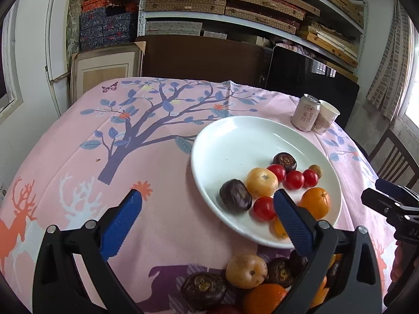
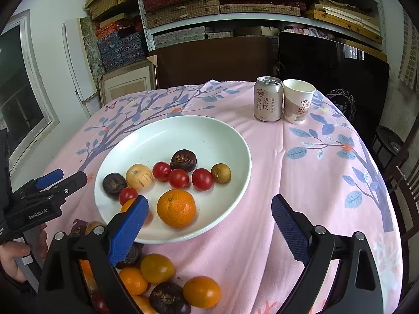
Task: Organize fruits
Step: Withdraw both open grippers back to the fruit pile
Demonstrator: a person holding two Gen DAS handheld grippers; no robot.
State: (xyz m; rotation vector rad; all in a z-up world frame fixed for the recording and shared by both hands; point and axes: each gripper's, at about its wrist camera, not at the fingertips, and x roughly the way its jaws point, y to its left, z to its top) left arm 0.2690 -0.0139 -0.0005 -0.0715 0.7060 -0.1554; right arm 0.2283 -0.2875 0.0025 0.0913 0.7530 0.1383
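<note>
Both tools are between transfers: the left gripper [image 1: 207,198] and the right gripper [image 2: 209,204] hang with their ribbed blue pads spread wide and nothing between them, so I judge a fruit has gone onto the plate and the next pick is due. The wide, glossy white ceramic plate [image 2: 235,141] sits on the soft pink printed tablecloth [image 2: 301,183] and holds a dimpled round mandarin orange [image 2: 176,208], smooth shiny cherry tomatoes [image 2: 178,178], wrinkled dark-purple passion fruits [image 2: 183,160] and a matte yellow loquat [image 2: 138,176]. The loose pile of remaining fruit [image 2: 157,282] lies on the cloth just in front of the plate's near rim, under the grippers. The next move calls for dropping one gripper back over that pile and closing gently, since round skins roll and tomatoes bruise.
</note>
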